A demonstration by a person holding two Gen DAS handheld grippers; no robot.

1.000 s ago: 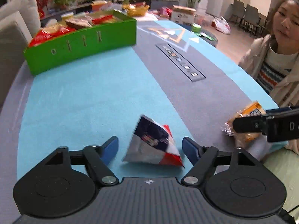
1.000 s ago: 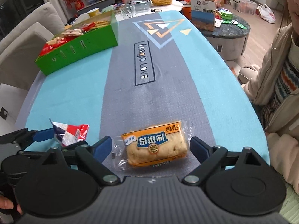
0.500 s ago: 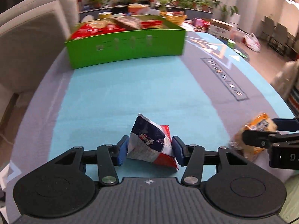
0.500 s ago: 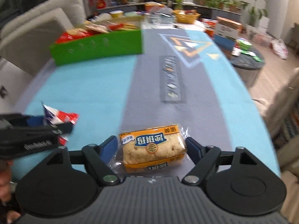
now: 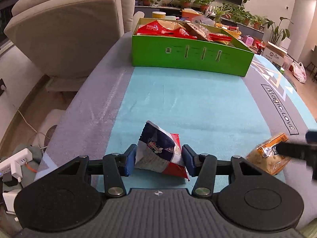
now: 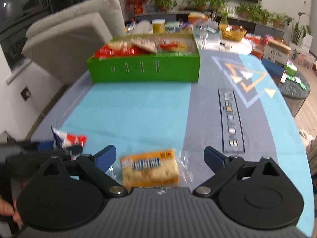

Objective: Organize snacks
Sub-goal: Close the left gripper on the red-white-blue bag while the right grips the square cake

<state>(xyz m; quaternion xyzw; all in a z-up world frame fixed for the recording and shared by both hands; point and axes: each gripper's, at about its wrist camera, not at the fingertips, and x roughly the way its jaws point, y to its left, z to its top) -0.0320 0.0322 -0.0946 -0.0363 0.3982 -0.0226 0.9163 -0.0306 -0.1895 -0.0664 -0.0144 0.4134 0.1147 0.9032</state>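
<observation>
Left gripper (image 5: 158, 159) clamps the red-and-blue snack packet (image 5: 159, 151) near the table's (image 5: 95, 119) left edge, its sealed end pointing far, open cloth before the green box (image 5: 190, 59); right gripper (image 6: 160, 155), jaws opening wide, straddles the crosswise bread packet (image 6: 149, 167) untouched.

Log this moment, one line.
left gripper: shut on chip bag | right gripper: jaws opening, cake pack between, unpressed | green box: far end, snacks inside

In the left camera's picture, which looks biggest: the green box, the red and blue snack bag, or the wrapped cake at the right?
1. Green box, though farthest.
2. Snack bag.
3. Wrapped cake, partly hidden by the other hand-held gripper and cut off, so its rank below the bag is unsure.
</observation>
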